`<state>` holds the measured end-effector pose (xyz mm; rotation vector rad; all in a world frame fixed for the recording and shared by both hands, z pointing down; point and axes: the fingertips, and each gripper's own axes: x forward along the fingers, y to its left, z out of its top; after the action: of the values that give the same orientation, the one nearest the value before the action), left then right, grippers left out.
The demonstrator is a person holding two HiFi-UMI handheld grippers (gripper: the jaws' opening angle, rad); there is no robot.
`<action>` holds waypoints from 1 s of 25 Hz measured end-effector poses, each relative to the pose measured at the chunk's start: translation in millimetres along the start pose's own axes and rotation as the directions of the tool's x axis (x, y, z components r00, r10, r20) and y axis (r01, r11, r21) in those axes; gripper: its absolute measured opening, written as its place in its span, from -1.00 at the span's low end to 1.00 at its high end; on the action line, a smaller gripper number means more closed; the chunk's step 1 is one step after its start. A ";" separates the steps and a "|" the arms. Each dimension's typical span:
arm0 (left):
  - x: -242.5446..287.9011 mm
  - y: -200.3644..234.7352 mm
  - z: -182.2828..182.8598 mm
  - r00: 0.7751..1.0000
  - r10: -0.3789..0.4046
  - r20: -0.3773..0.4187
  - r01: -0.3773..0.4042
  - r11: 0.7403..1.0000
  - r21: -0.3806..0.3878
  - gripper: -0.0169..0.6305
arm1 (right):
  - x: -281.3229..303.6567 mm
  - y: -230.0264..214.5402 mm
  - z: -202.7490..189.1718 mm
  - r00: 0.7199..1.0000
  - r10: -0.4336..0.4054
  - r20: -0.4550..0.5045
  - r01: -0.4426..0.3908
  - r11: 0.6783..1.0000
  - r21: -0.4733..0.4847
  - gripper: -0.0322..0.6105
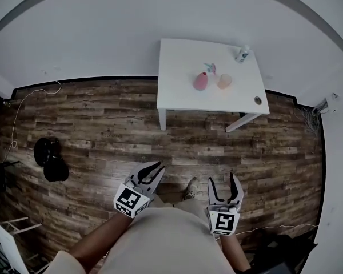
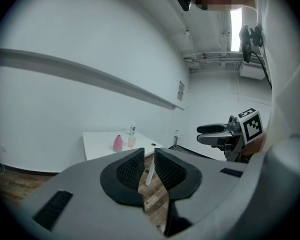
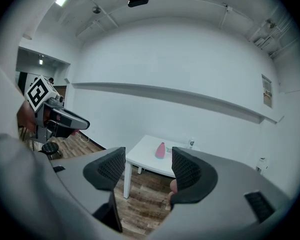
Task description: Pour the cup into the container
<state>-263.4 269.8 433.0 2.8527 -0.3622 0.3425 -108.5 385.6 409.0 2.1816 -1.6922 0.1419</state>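
Far ahead on a white table [image 1: 183, 104] stand a pink vase-shaped container [image 1: 200, 81] and, right of it, a pale peach cup [image 1: 224, 81]. Both grippers hang over the wooden floor close to my body, well short of the table. My left gripper [image 1: 159, 167] is open by a narrow gap with nothing in it. My right gripper [image 1: 223, 178] stands wider open and is also empty. The left gripper view shows the container [image 2: 118, 143] and cup [image 2: 132, 141] small beyond its jaws. In the right gripper view the container [image 3: 160, 150] sits between the jaws, far off.
A small bottle [image 1: 242, 53] stands at the table's far right corner, and a round hole [image 1: 258, 100] marks its near right corner. On the floor to the left lie a black object [image 1: 51, 158] and a thin cable [image 1: 23, 104]. White walls bound the room.
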 end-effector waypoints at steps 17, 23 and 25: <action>-81.0 88.2 -44.2 0.999 -0.004 -0.045 0.004 1.000 -0.011 -0.78 | 28.0 124.7 -2.7 0.999 0.027 -0.030 -0.026 0.999 0.029 0.03; -78.6 92.0 -40.3 0.999 -0.026 -0.046 0.026 1.000 0.015 -0.78 | 29.0 124.3 -4.9 1.000 0.002 -0.030 -0.001 0.999 0.033 0.03; -77.4 90.1 -41.2 0.998 -0.031 -0.048 0.032 0.999 0.016 -0.78 | 28.4 125.7 -5.2 0.999 0.001 -0.032 0.000 1.000 0.029 0.03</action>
<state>-369.0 212.8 470.6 2.8573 -0.3065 0.4091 -219.5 335.5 451.3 2.1881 -1.6830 0.2010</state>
